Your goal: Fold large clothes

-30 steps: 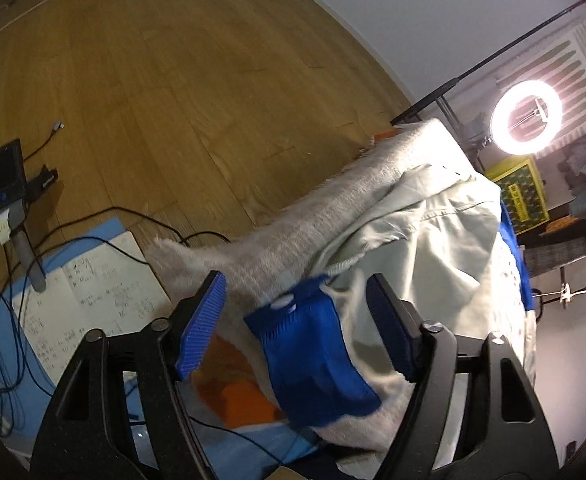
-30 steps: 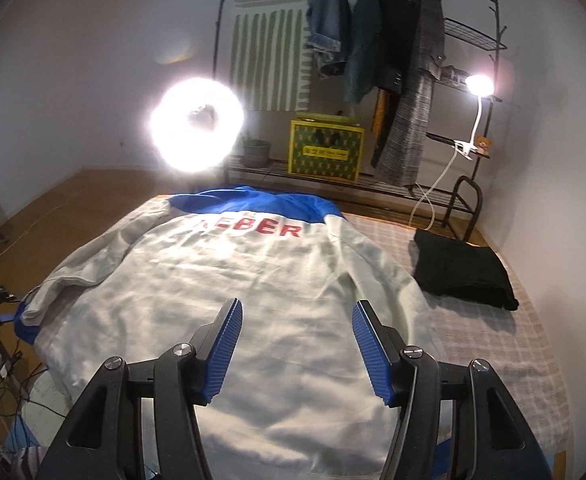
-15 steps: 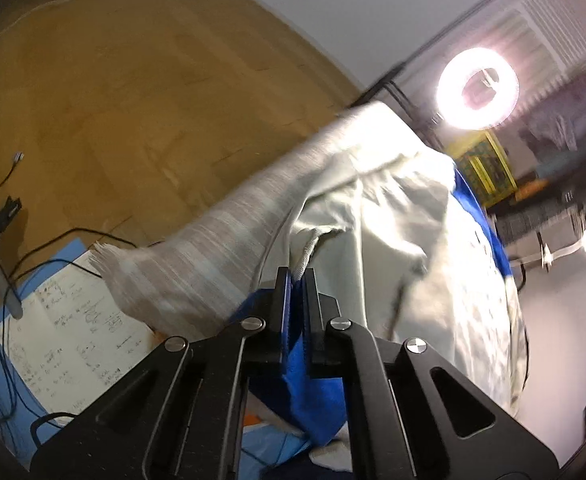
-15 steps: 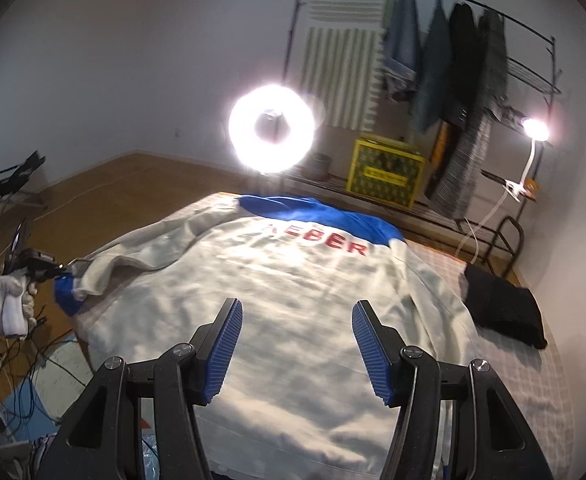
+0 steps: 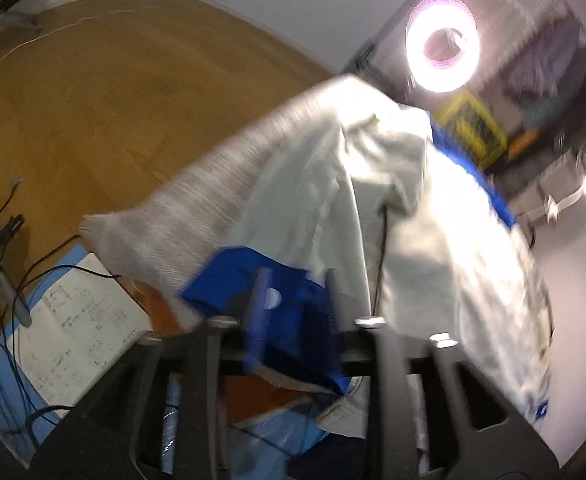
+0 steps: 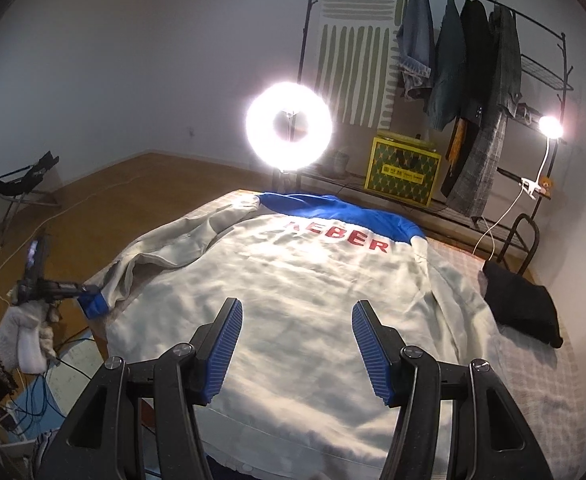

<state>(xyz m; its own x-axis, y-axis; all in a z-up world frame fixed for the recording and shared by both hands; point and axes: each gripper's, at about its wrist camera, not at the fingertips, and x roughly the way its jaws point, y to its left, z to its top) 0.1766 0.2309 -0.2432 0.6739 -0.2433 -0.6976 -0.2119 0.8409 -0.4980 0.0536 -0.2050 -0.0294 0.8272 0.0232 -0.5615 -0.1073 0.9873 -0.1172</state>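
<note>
A large pale grey jacket [image 6: 313, 300] with a blue yoke and red lettering lies back-up on the bed. Its left sleeve [image 6: 165, 256] runs along the left bed edge and ends in a blue cuff [image 6: 93, 304]. My left gripper [image 5: 293, 300] is shut on that blue cuff [image 5: 289, 304] at the bed's left edge; the view is blurred. It also shows in the right wrist view [image 6: 81, 292], held by a white-gloved hand. My right gripper [image 6: 295, 344] is open and empty above the jacket's lower back.
A folded black garment [image 6: 521, 308] lies on the checked bedcover [image 6: 533, 380] at the right. A ring light [image 6: 289, 126], a yellow box [image 6: 403, 172] and a clothes rack [image 6: 473, 92] stand behind the bed. Papers [image 5: 73, 328] and cables [image 5: 5, 344] lie on the wooden floor at the left.
My left gripper closed on the blue cuff and has lifted it with the sleeve. My right gripper has swung its view leftward, staying open above the jacket.
</note>
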